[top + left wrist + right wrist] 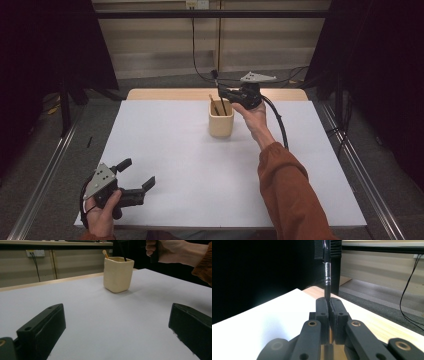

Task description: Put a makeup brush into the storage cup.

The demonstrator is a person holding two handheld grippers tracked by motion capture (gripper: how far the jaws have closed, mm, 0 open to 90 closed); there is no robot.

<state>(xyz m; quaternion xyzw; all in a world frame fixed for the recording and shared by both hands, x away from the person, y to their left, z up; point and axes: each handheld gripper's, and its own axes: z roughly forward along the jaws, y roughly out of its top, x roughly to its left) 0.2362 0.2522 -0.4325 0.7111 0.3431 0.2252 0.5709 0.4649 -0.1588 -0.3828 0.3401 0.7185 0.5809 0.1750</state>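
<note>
1. The right gripper point(223, 93), jaws clamped tight on a black brush point(327, 272), holds it upright over the cup point(221, 120).
2. The cup stands toward the table's point(165, 165) far edge, with wide bare surface in front of it and to both sides.
3. The left gripper point(138, 173), jaws spread wide and holding nothing, sits at the near left corner.
4. Count: one cup, one held brush, one wooden stick point(213, 104) in the cup, two grippers.
</note>
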